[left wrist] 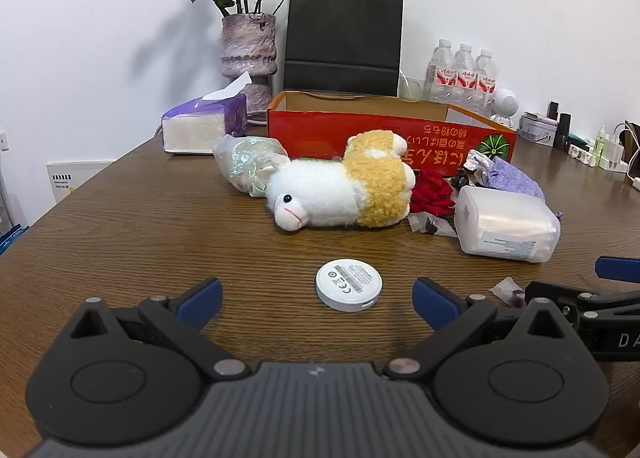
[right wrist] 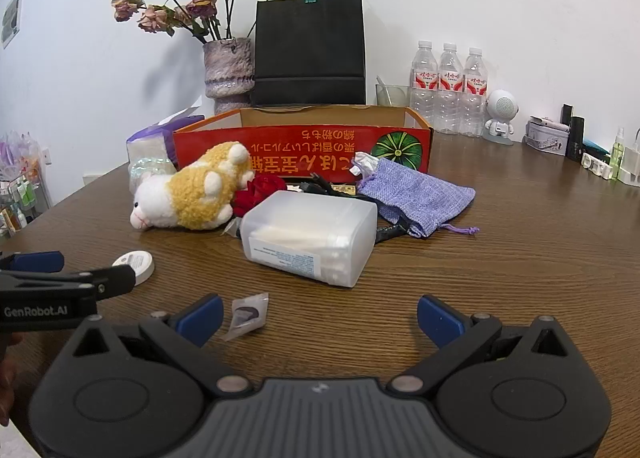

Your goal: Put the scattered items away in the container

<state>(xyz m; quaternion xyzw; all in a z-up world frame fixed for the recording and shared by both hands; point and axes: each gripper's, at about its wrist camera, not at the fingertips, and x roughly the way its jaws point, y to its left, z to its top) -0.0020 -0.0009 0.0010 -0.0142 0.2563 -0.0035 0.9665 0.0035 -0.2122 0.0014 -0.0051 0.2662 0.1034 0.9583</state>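
Note:
A red cardboard box (left wrist: 384,133) (right wrist: 304,147) stands open at the back of the wooden table. In front of it lie a white and yellow plush sheep (left wrist: 340,185) (right wrist: 188,193), a red rose (left wrist: 432,193) (right wrist: 256,193), a frosted plastic box (left wrist: 506,223) (right wrist: 312,236), a purple drawstring pouch (left wrist: 516,177) (right wrist: 416,193) and an iridescent bag (left wrist: 248,161). A white round disc (left wrist: 349,284) (right wrist: 138,260) lies just ahead of my left gripper (left wrist: 318,300), which is open and empty. My right gripper (right wrist: 320,318) is open too, with a small clear packet (right wrist: 248,314) by its left finger.
Behind the box stand a vase of dried roses (left wrist: 248,53), a black paper bag (left wrist: 344,37), a tissue pack (left wrist: 204,125), water bottles (right wrist: 448,85) and a small white robot figure (right wrist: 500,113). Small bottles and chargers (right wrist: 600,161) line the right edge.

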